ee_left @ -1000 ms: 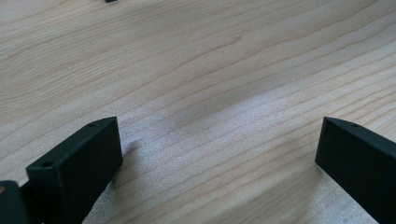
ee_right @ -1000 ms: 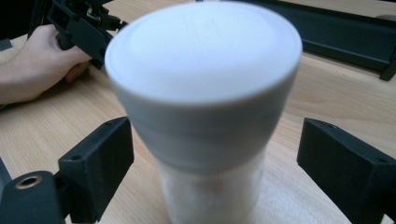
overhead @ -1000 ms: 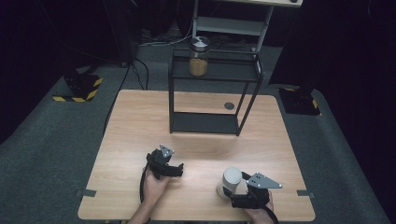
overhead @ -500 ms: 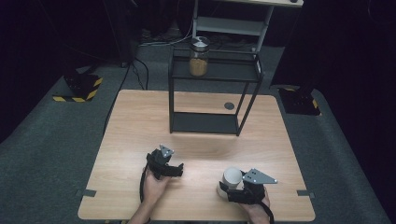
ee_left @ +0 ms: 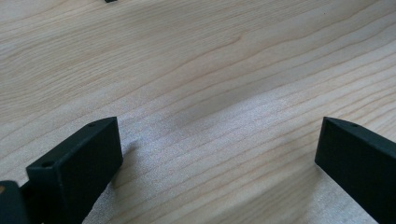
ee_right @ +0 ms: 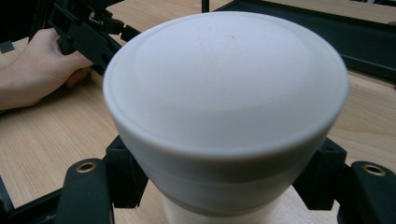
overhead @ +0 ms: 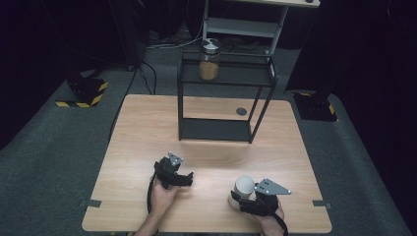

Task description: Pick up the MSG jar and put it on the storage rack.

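The left gripper rests near the table's front edge at about seven o'clock from the table's middle, its jaws set wide apart over bare wood with nothing between them. Off at about five o'clock stands the white jar, close to the front edge, and the right gripper has it: the jaws have just been closing in and now stand one on each side of the jar's lower body, under the broad cap, pressed against the wall as far as the right gripper view lets one judge.

By its look the jar is smooth, stiff plastic or ceramic (which of the two cannot be told), so it should not give under the pads but may well be slippery. Its weight is a guess; an opaque wall hides any contents. The cap flares wider than the body, so the sensible hold is where the jaws sit now, just below that overhang, which would act as a stop if the jar slid down. It should be kept upright in case the cap is loose.

At twelve o'clock, at the table's far side, stands a black two-tier rack, with a glass jar of brown stuff on its upper shelf.

Counted: two grippers, one white jar, one rack, one glass jar, one table.
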Demonstrator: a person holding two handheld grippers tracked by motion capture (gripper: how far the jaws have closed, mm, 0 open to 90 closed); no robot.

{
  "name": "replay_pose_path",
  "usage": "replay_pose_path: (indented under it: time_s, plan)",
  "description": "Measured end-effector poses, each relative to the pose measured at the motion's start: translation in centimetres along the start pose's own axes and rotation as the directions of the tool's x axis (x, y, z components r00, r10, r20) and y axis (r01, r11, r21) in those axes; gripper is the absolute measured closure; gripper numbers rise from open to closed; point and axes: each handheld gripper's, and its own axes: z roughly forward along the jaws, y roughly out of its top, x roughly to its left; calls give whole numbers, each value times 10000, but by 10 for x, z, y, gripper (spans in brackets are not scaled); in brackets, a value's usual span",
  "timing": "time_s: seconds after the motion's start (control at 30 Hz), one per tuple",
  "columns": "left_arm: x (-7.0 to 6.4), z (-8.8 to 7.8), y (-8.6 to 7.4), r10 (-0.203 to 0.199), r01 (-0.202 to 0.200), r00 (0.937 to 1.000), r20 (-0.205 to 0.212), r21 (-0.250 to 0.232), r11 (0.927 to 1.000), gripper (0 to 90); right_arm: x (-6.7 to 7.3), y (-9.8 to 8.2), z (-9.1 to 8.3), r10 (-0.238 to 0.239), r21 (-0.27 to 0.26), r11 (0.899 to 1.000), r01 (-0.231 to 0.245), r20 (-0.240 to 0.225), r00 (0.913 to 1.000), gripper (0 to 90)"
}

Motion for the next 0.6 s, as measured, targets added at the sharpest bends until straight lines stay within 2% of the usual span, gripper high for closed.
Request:
replay_pose_path:
  time_s: [0.23, 0.33, 0.6]
  plan:
    - [0, 0, 0, -17, 17, 10000, 10, -8, 10000, 8, 10, -1, -2, -198, -28, 9998, 200, 348, 9992, 332]
    - [1, 0, 0, -15, 15, 10000, 24, -7, 10000, 8, 10, 1, -2, -262, 38, 9997, 261, 368, 9990, 334]
    - [1, 0, 0, -26, 26, 10000, 40, -10, 10000, 8, 7, 4, -4, -48, 136, 9999, 44, 276, 9996, 339]
